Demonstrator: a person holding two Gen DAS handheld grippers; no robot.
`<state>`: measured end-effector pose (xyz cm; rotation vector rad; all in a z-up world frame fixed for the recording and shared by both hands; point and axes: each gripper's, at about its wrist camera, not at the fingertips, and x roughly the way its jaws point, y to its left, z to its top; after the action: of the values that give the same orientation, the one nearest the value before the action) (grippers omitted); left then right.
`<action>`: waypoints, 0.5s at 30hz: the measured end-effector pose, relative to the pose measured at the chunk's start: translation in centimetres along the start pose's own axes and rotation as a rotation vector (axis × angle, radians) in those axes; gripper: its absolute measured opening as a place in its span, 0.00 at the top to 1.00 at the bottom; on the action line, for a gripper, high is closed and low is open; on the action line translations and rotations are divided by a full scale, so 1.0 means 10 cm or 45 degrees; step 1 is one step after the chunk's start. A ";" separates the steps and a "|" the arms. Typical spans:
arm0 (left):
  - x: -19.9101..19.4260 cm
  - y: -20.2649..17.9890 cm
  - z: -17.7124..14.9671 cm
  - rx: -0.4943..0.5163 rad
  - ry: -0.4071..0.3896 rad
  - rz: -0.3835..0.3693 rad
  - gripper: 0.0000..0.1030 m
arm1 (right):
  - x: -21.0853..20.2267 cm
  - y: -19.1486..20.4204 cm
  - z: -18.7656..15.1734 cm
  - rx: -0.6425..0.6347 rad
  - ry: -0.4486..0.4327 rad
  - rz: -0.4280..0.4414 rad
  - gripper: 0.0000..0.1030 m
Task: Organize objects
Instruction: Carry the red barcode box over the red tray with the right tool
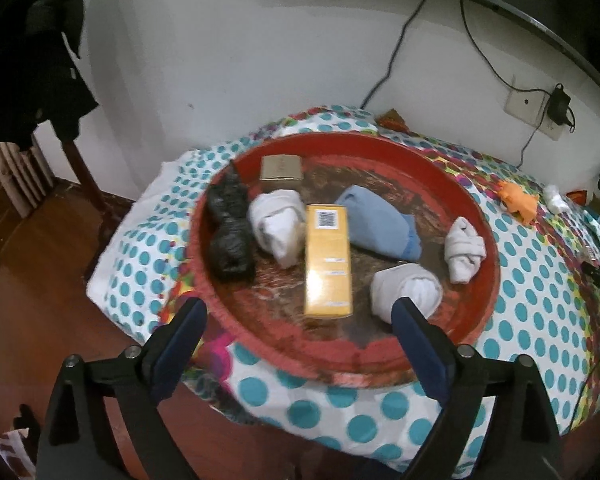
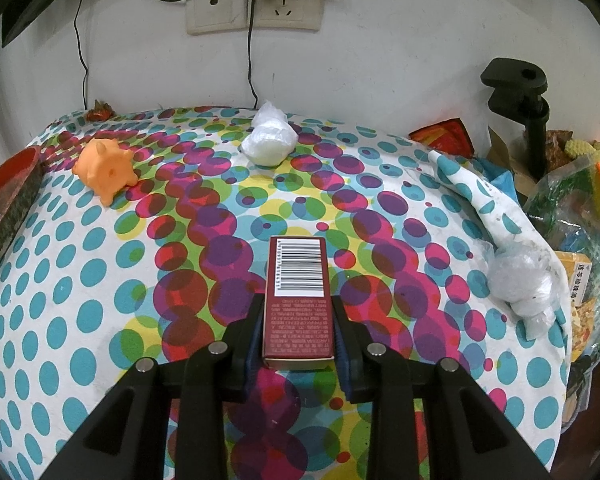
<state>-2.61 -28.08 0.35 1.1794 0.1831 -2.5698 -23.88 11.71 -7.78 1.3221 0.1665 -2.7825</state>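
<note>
The greatest risk lies with the dark red cardboard box with a white barcode label point(image 2: 299, 300), which is clamped between the pads of the right gripper point(image 2: 298, 332) above the dotted multicolour cloth point(image 2: 100, 280); only its near end is pinched, so it could be levered out of the pads or dropped short if it is swung toward the round red tray point(image 1: 482, 248) carelessly. A second risk is crowding: the tray already holds a yellow carton with a QR code point(image 1: 327, 260), white rolled socks point(image 1: 278, 226), a folded light blue cloth point(image 1: 380, 224), black crumpled bags point(image 1: 230, 232) and a small beige box point(image 1: 281, 167), so a box set down among them could be left tilted against a neighbour or could push one over the rim. The left gripper point(image 1: 298, 320) is held wide apart at the near rim of the tray, nothing being gripped or touched. An orange rubber toy point(image 2: 106, 168) and a white plastic-wrapped bundle point(image 2: 270, 140) lie on the cloth, well apart from the tray, not yet sorted.
</note>
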 end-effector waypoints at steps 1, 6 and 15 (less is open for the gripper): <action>-0.02 0.03 -0.03 0.000 -0.009 0.019 0.09 | -0.01 0.02 0.00 -0.006 -0.001 -0.006 0.70; -0.06 0.19 -0.22 -0.038 -0.052 0.073 0.05 | -0.01 0.01 0.00 0.032 0.011 -0.029 0.71; -0.05 0.44 -0.53 -0.092 -0.079 0.136 0.05 | -0.09 0.02 -0.05 0.046 0.037 -0.037 0.71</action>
<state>2.92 -30.84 -2.73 1.0536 0.1920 -2.4816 -22.90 11.60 -7.44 1.3797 0.1388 -2.8043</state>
